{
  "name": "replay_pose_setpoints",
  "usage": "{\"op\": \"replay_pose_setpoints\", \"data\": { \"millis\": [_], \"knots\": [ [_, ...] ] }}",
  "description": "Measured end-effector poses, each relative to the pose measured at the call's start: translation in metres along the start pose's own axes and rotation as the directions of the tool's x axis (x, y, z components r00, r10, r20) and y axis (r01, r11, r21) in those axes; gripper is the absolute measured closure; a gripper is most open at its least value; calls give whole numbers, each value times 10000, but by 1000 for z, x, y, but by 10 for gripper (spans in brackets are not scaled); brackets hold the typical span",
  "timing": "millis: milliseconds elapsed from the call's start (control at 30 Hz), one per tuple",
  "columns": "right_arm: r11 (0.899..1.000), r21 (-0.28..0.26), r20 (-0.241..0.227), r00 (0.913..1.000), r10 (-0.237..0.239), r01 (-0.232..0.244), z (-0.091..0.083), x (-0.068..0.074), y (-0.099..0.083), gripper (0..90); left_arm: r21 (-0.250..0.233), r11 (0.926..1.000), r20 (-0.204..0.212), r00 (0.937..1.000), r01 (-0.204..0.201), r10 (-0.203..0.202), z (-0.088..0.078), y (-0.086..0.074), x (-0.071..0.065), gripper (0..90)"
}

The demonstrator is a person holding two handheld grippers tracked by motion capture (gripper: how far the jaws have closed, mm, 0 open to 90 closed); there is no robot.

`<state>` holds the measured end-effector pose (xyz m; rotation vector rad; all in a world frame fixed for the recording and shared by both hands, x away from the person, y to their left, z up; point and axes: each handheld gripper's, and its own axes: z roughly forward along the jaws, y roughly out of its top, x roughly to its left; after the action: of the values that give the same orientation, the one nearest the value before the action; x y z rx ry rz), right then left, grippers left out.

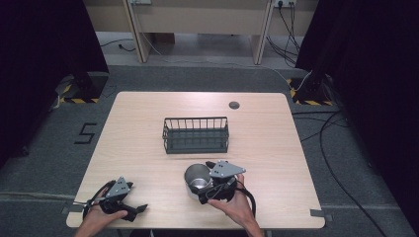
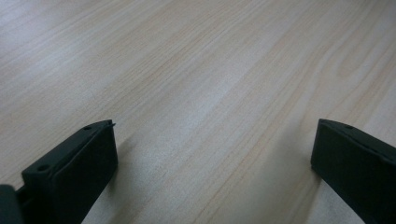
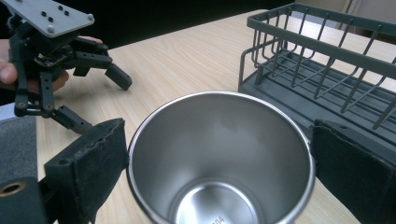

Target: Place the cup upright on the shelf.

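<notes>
high view, left to right: the left gripper, black with a grey three-cornered top plate, rests low at the near left corner of the pale wooden table in the person's left hand. in the left gripper view its jaws stand wide apart over bare wood grain, with nothing between them. at the table's centre stands a dark grey wire basket of rectangular shape, upright. just in front of it, toward the near edge, stands a shiny round stainless-steel cup, upright with its mouth open upward. the right gripper, held by the right hand, sits against the cup's right flank. right gripper view: the steel cup lies between the two black jaws; the left pad meets the rim, while the right pad stands just beside it, contact there uncertain. the jaws are near their widest, so the cup is bracketed rather than clamped. a small round grey grommet lies in the far right part of the tabletop.
</notes>
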<state>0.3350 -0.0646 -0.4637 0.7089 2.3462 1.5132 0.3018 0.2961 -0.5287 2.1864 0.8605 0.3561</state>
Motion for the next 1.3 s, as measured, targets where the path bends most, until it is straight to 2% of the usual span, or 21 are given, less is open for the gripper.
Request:
{"op": "replay_pose_setpoints", "data": {
  "millis": [533, 667, 1000, 1300],
  "knots": [
    [9992, 394, 77, 10000, 51, -54, 14, 1, 3, 37, -2, 10000, 0, 10000, 0, 0, 0, 0, 0, 0],
    [9982, 573, 90, 9998, -181, 176, 16, 1, 2, 36, 0, 10000, 2, 10000, -1, 1, 0, 0, 0, 0],
    [9979, 615, -58, 9997, -222, 225, 16, -1, 3, 61, 0, 10000, 3, 10000, 1, -1, 0, 0, 0, 0],
    [9983, 405, -146, 9991, -402, 408, 15, 2, 7, 63, 0, 10000, 8, 10000, -3, 3, 0, 0, 0, 0]
  ]
}}
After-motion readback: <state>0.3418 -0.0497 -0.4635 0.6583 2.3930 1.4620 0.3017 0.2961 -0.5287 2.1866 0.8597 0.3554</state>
